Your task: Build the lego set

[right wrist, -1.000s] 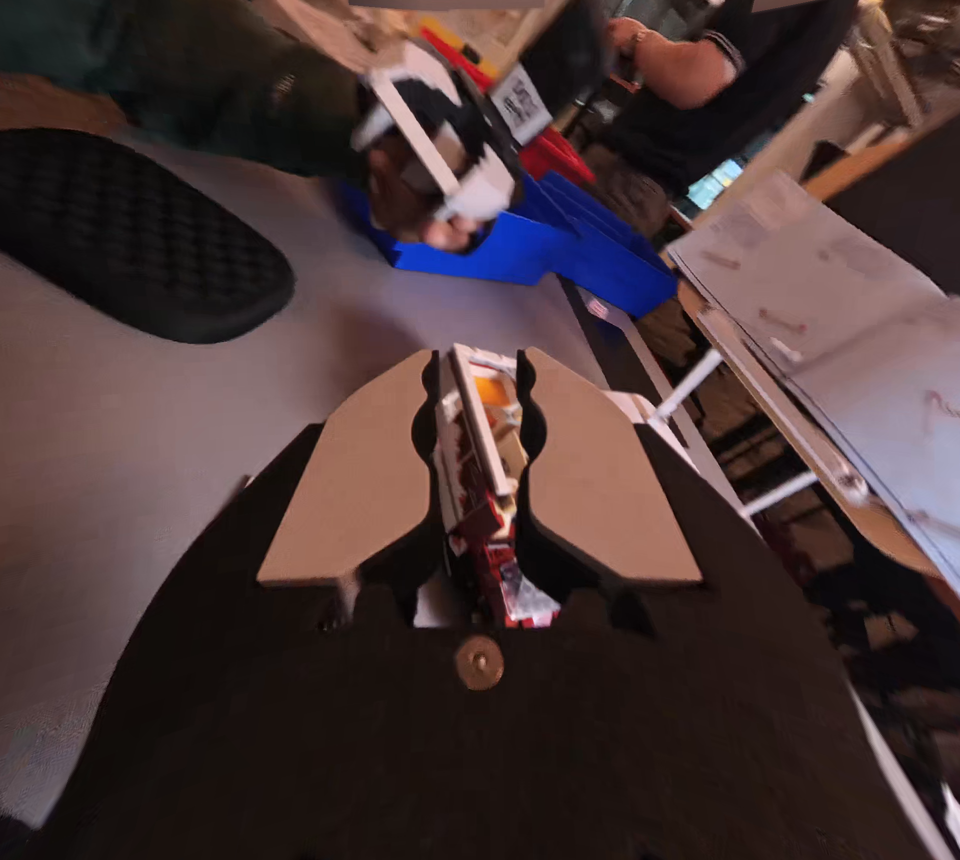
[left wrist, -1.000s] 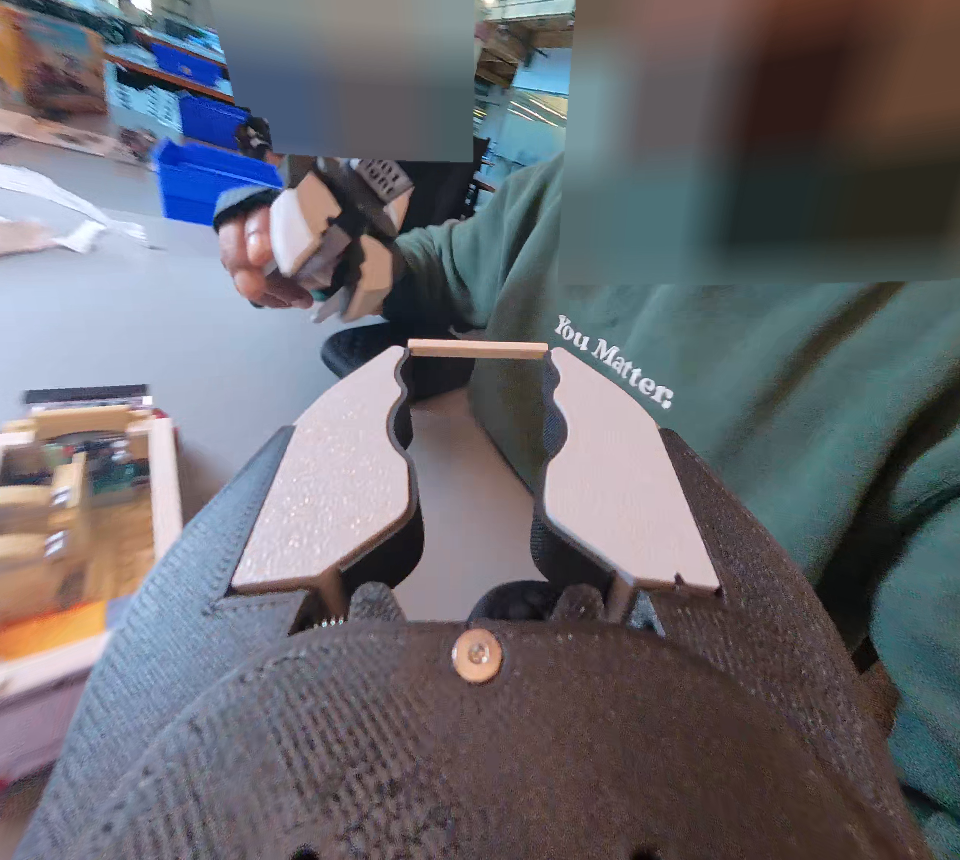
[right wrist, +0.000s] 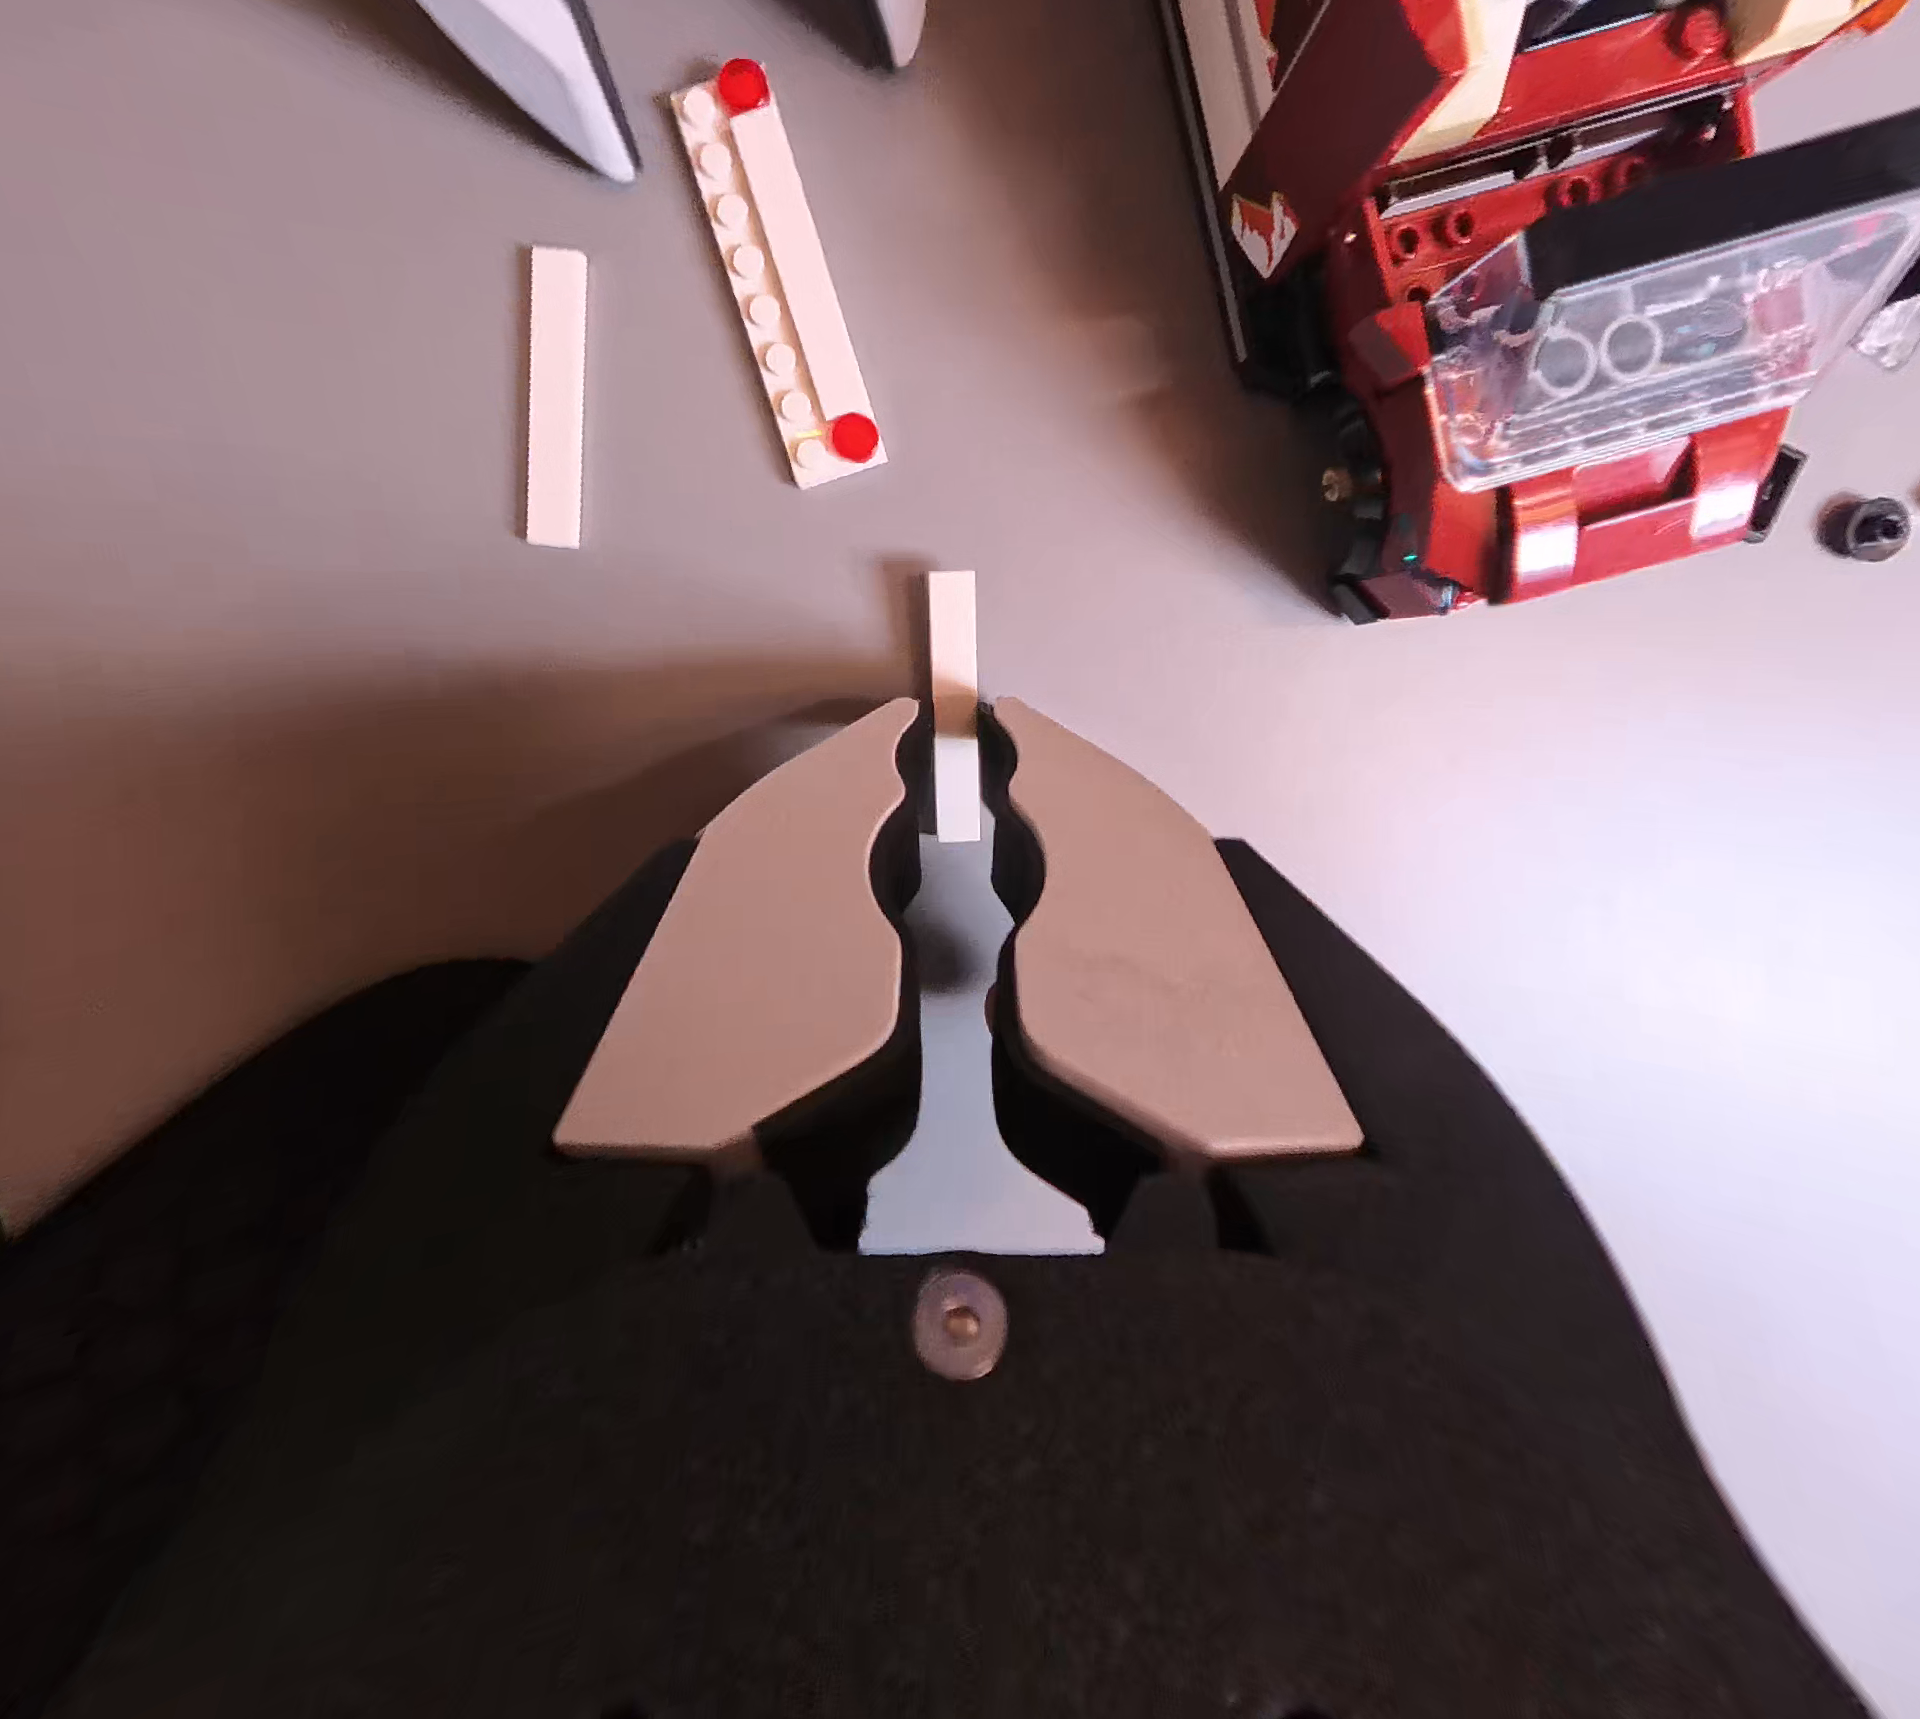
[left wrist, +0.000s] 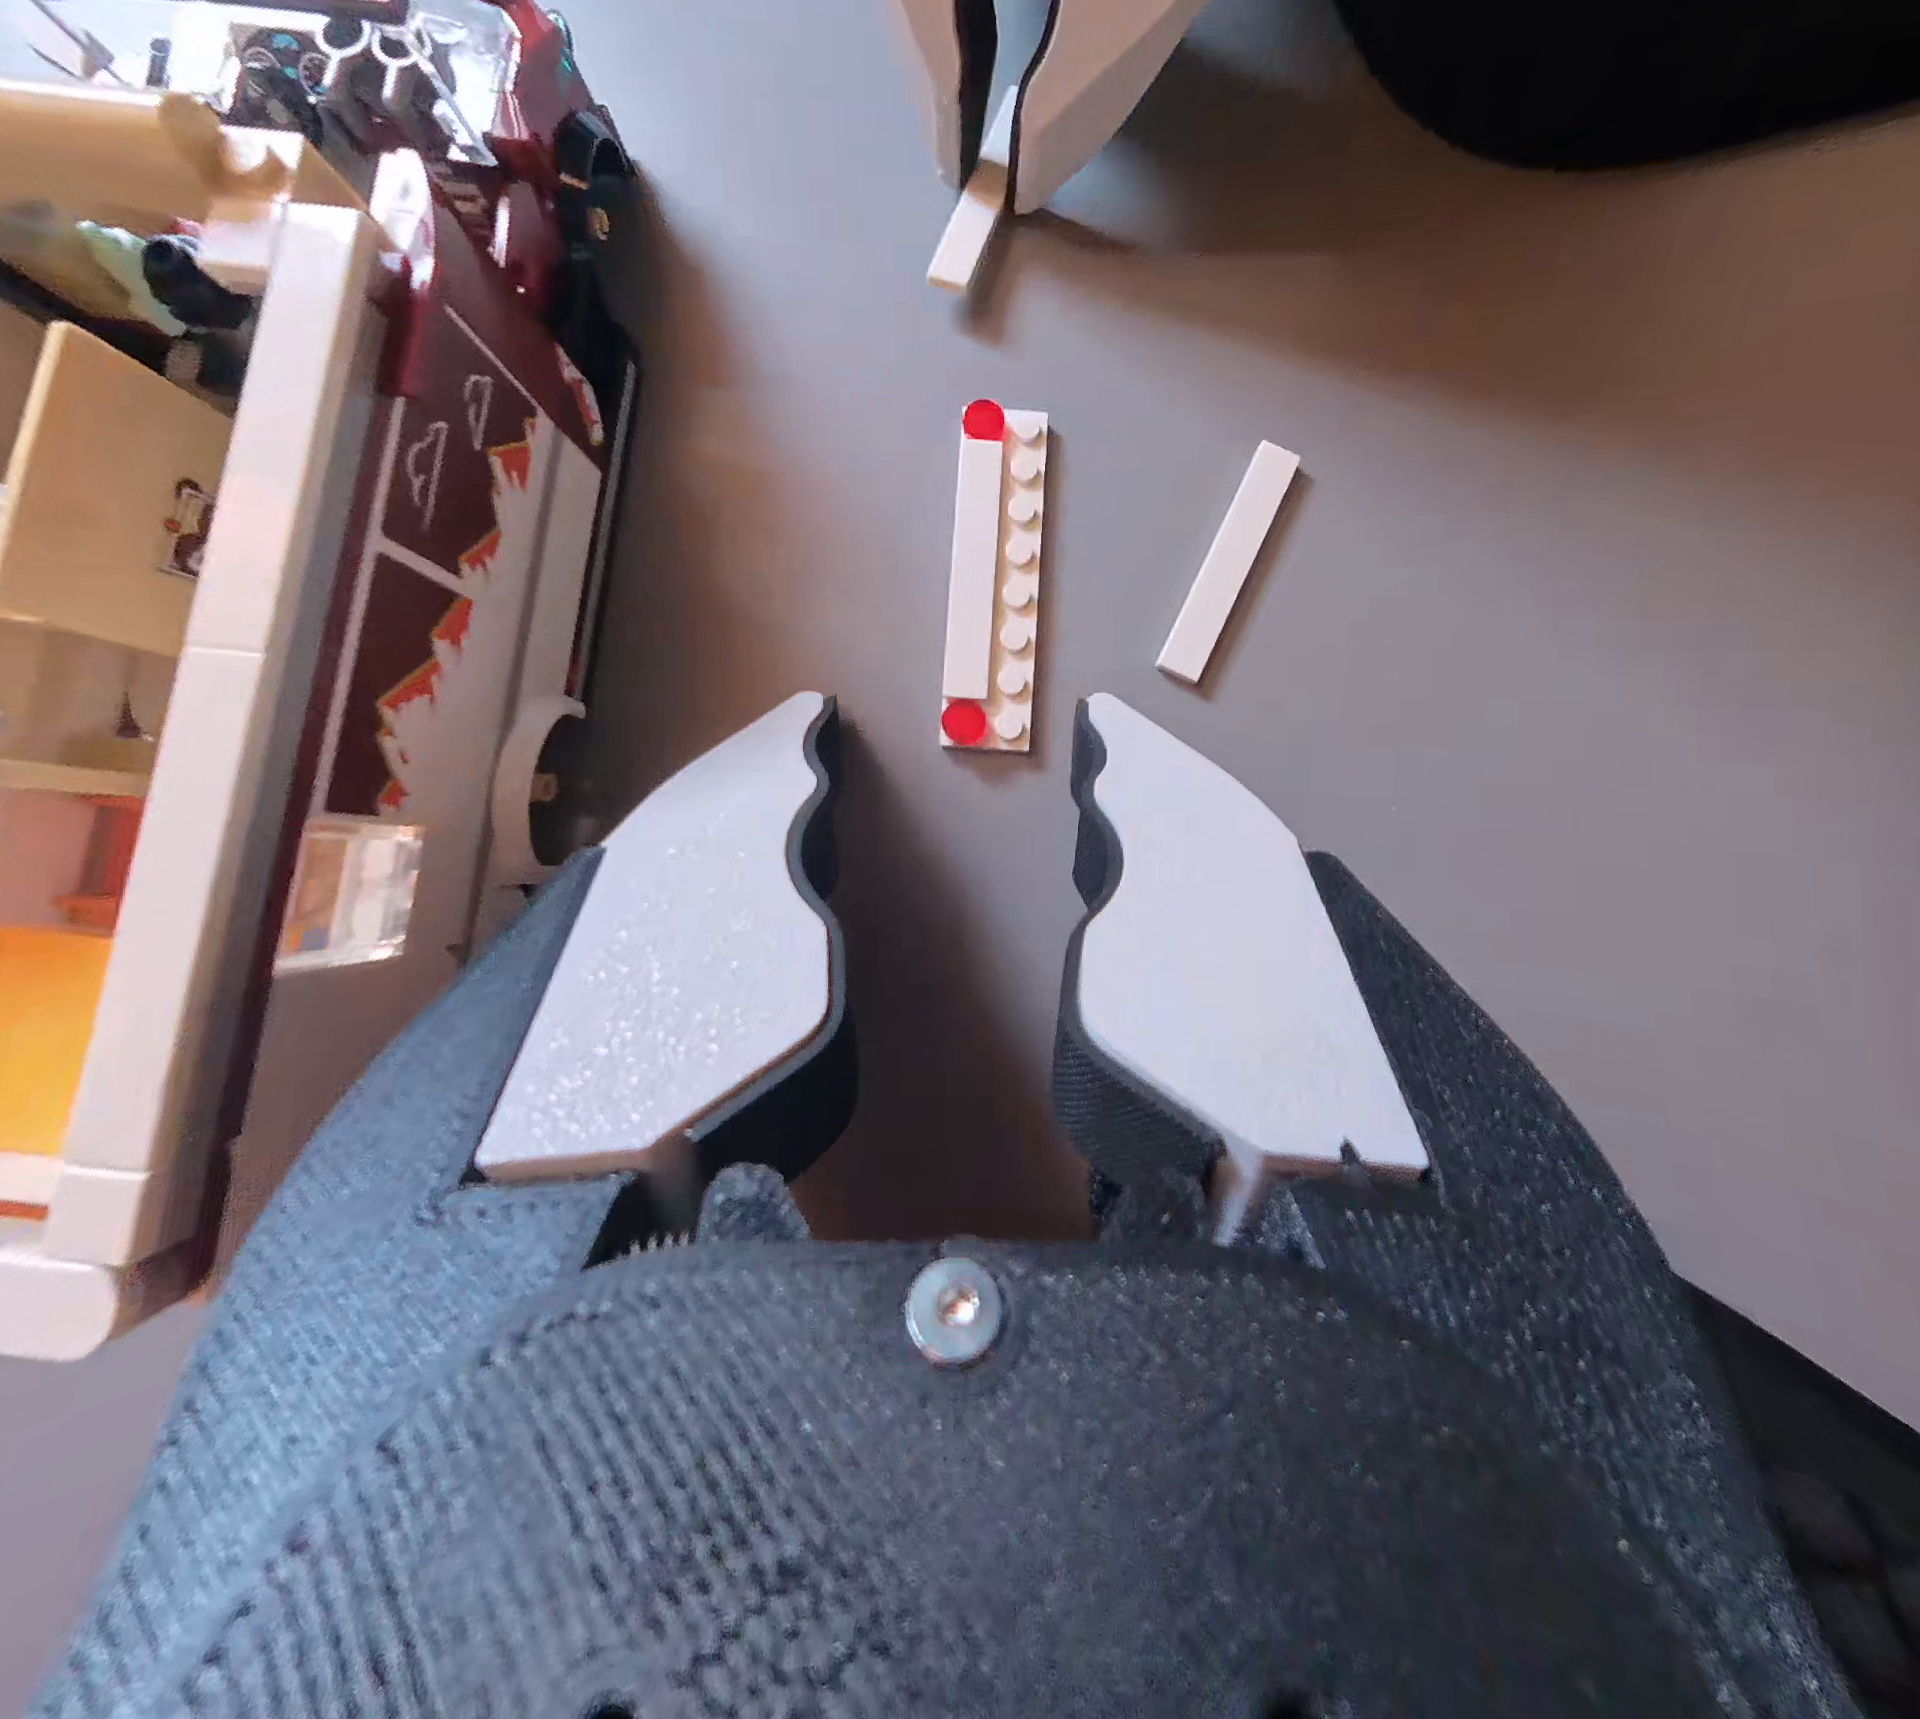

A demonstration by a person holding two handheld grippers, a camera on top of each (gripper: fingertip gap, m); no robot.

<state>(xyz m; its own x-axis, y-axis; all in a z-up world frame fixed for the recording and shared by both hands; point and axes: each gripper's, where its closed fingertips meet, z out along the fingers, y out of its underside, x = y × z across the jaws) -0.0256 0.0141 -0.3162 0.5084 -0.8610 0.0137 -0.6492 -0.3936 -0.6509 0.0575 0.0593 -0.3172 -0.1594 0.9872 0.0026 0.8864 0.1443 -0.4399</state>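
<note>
My left gripper [left wrist: 956, 719] is open and empty, low over the grey table [left wrist: 1455, 526]. Just ahead of its fingertips lies a white studded plate [left wrist: 992, 578] with a smooth white strip and a red round tile at each end. A loose white tile [left wrist: 1229, 561] lies to its right. My right gripper [right wrist: 956, 711] is shut on a narrow white tile [right wrist: 953, 630], whose far end points at the plate [right wrist: 777, 272]. In the left wrist view the right gripper [left wrist: 987, 194] holds this tile [left wrist: 966, 241] tilted down to the table. The left gripper's fingers [right wrist: 540, 28] flank the plate's far end.
A dark red and cream toy brick vehicle [left wrist: 343, 474] with a clear windscreen stands left of the plate; it shows at the right in the right wrist view [right wrist: 1507, 215]. A small black piece [right wrist: 1867, 526] lies beside it. The loose tile [right wrist: 556, 396] lies left of the plate. The tips of one gripper are about 10 cm away from the tips of the other.
The left gripper, earlier in the air with a pale strip across its fingertips, is now empty and low over the table. The right gripper's jaws narrowed and now grip a white tile.
</note>
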